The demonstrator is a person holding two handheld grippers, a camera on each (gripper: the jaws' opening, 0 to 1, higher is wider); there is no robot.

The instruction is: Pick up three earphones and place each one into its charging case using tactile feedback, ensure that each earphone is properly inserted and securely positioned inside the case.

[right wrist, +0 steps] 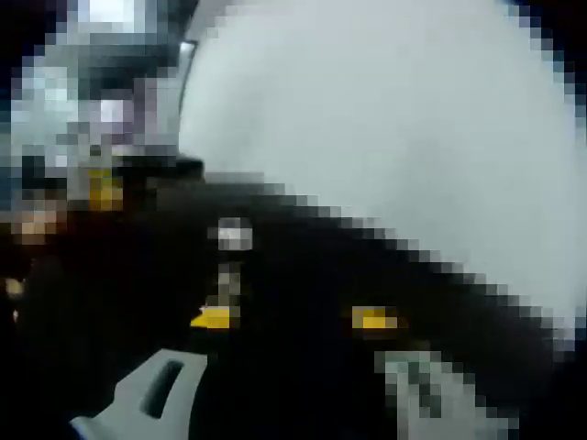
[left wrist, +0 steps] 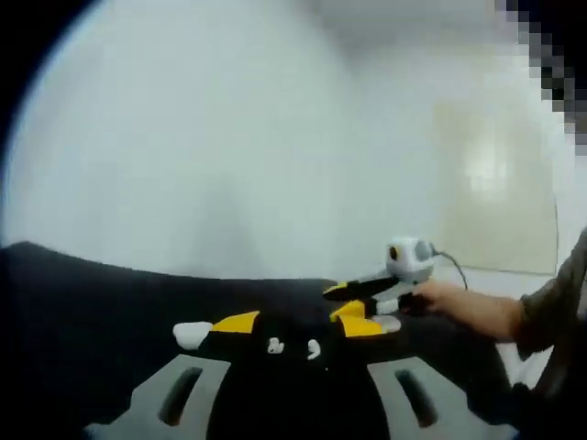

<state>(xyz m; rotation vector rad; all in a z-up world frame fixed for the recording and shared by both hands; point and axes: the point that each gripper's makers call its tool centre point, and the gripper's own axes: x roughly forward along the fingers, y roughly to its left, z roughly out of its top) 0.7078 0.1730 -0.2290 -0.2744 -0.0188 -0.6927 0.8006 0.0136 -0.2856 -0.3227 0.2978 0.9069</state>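
Two small white earphones [left wrist: 275,346] [left wrist: 314,348] lie on the black table top [left wrist: 92,312]. They sit between the yellow-tipped jaws of my left gripper [left wrist: 298,326], which is open and touches neither. A white rounded object [left wrist: 193,335], perhaps a charging case, lies just outside its left tip. My right gripper [left wrist: 353,293] comes in from the right, held by a hand [left wrist: 459,307], just beyond the earphones. In the blurred right gripper view, my right gripper [right wrist: 292,319] stands open with nothing between its tips. A small white thing [right wrist: 234,234] lies ahead on the dark surface.
A pale wall [left wrist: 275,137] rises behind the table's far edge. A person's sleeve [left wrist: 550,312] is at the right. The left gripper [right wrist: 101,188] shows as a blurred shape at the upper left of the right gripper view.
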